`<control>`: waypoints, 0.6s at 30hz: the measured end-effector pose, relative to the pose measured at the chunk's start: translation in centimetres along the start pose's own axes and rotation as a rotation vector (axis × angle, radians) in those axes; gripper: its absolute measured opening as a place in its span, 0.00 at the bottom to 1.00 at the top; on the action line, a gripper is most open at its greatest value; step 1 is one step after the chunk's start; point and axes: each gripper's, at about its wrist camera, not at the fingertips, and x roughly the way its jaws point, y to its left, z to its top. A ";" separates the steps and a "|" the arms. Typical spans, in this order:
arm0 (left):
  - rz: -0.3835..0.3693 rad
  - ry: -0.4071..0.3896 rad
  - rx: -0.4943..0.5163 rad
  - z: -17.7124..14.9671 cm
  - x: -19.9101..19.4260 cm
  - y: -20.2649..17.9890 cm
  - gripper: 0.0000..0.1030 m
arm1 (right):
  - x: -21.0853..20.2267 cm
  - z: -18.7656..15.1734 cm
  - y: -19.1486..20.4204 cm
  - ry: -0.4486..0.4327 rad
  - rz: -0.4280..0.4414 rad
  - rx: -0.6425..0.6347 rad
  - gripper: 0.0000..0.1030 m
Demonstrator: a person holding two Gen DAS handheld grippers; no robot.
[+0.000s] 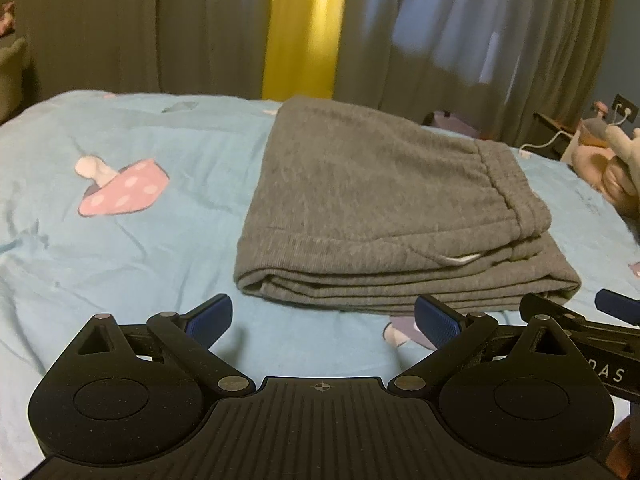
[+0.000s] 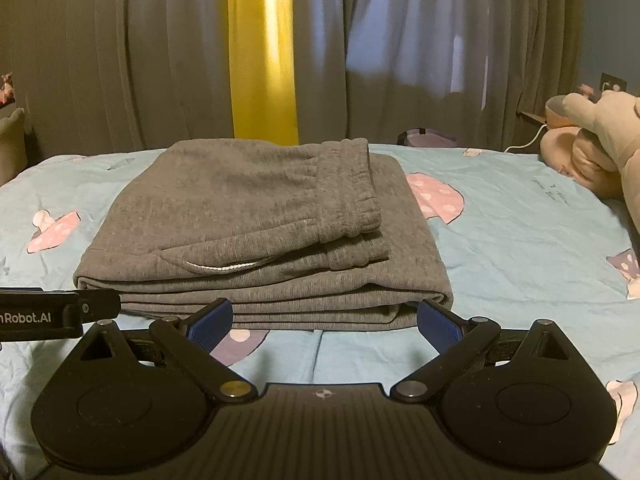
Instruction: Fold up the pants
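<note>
Nearest the lens in each wrist view sits the black body of a handheld two-finger gripper with blue ribbed pads. The left gripper has its jaws spread wide and holds nothing; its pads hover just above the light blue bedsheet printed with pink mushrooms. The right gripper is likewise released and empty, its two blue pads standing just short of the near edge of the cloth. Directly ahead of both lies the task's object, a pair of grey knit sweatpants folded into a compact stacked rectangle, resting flat on the sheet near the middle of the bed. Several layered edges face the grippers, the elastic waistband runs along the right of the top layer, and a white drawstring peeps from a fold near the front. The bundle's longer side appears to run left to right, across the line of approach. In the right wrist view it lies centred ahead; in the left wrist view it lies ahead and to the right, so the right gripper seems the nearer. The folding looks essentially complete, and any further move would be a minor squaring of the stack. Beyond, a beige and pink plush toy lies at the right, and grey pleated curtains with a yellow strip close the background.
</note>
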 end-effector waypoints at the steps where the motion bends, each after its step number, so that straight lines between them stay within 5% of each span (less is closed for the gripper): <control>1: 0.003 -0.001 0.007 0.0 0.0 -0.1 0.98 | -0.1 0.0 0.0 -0.002 0.001 0.002 0.96; 18: 0.018 0.014 0.022 -0.2 0.2 -0.3 0.98 | -0.2 0.1 -0.4 0.002 0.005 0.024 0.96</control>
